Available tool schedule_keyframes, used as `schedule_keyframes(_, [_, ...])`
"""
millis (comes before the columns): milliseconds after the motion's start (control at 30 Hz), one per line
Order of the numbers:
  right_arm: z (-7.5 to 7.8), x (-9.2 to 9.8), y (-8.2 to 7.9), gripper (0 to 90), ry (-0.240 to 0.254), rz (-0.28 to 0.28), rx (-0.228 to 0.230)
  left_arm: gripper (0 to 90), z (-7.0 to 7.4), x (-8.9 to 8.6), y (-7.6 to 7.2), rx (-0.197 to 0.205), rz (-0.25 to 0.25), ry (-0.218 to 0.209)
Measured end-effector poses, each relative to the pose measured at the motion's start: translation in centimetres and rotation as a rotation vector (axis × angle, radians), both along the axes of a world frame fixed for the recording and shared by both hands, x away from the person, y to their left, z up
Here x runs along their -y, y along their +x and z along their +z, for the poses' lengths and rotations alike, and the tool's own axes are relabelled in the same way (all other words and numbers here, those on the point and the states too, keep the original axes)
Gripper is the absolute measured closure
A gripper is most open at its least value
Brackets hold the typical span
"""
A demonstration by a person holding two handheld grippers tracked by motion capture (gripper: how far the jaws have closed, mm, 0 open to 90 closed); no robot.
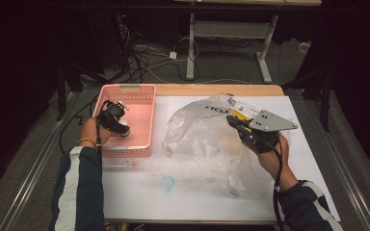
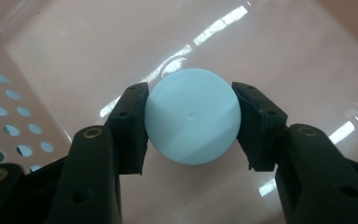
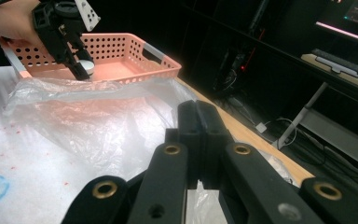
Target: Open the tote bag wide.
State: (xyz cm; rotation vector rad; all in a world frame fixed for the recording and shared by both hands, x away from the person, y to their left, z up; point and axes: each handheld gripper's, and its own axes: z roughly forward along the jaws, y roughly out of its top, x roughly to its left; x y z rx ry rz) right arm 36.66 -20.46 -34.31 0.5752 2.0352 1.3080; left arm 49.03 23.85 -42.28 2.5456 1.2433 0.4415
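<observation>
A pale blue round object (image 2: 192, 122) lies on the floor of the pink perforated basket (image 1: 125, 88) at the table's left. My left gripper (image 2: 191, 116) reaches down into the basket (image 2: 9, 93), and both black pads touch the object's sides. In the right gripper view that gripper (image 3: 81, 65) stands over the object (image 3: 88, 66) inside the basket (image 3: 135, 51). A clear plastic bag (image 1: 197, 134) lies crumpled at mid-table. My right gripper (image 1: 232, 121) is shut at the bag's upper right edge; its jaws (image 3: 198, 126) are pressed together with bag film (image 3: 74, 121) around them.
A white sheet (image 1: 139, 197) covers the table and carries a blue smear (image 1: 167, 183) near the front. Something yellow with a printed label (image 1: 238, 114) sits in the bag by my right gripper. Beyond the far edge are a desk frame (image 1: 191, 48) and floor cables (image 1: 144, 62).
</observation>
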Motion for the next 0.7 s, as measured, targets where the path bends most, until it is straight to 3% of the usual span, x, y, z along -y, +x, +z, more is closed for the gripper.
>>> schedule_keyframes(233, [0.0, -0.1, 0.1, 90.0, -0.017, -0.003, 0.01, 48.1, 0.9, -0.2, -0.8, 0.071, 0.004, -0.049])
schedule_keyframes(533, [-0.1, -0.6, 0.5, 90.0, -0.048, -0.008, 0.009, 48.2, 3.1, -0.6, -2.4, 0.219, 0.008, -0.101])
schedule_keyframes(700, [0.1, -0.8, 0.8, 90.0, -0.058, -0.016, -0.003, 48.2, 4.6, -0.6, -4.1, 0.309, 0.003, -0.164])
